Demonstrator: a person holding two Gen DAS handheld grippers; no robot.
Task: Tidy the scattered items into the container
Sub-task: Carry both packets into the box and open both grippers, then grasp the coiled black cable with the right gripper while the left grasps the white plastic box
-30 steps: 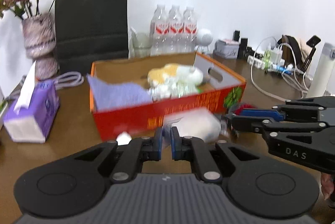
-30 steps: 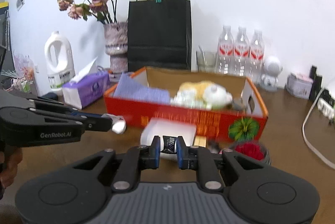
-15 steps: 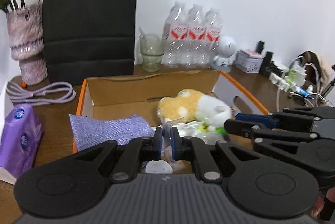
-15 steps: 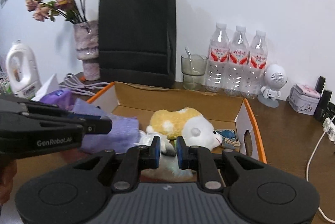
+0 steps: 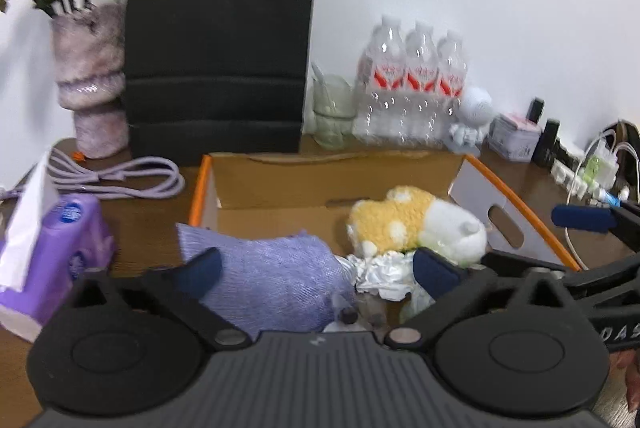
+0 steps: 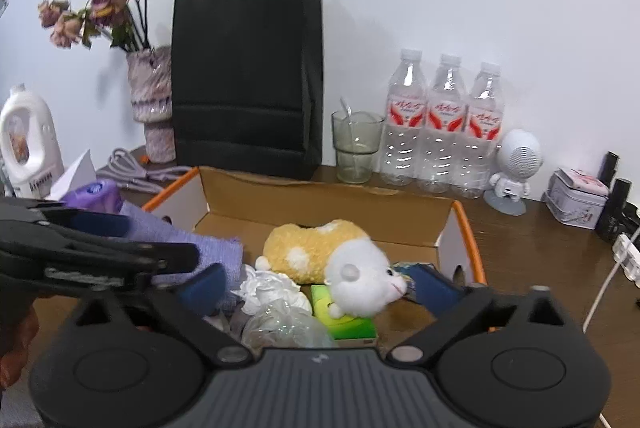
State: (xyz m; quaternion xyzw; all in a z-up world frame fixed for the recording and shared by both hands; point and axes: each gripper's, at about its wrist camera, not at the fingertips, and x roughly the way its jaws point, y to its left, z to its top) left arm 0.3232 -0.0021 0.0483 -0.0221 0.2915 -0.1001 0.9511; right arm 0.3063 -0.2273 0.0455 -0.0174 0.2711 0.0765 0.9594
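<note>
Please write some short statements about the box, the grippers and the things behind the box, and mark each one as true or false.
1. The left gripper is open and holds nothing. True.
2. The yellow and white plush toy lies on the table outside the orange-rimmed cardboard box. False: it lies inside the box.
3. Three clear plastic water bottles stand behind the box. True.
4. The right gripper is shut on the purple woven cloth. False: it is open and grips nothing.
5. The black paper bag lies flat on the table. False: it stands upright by the wall.
</note>
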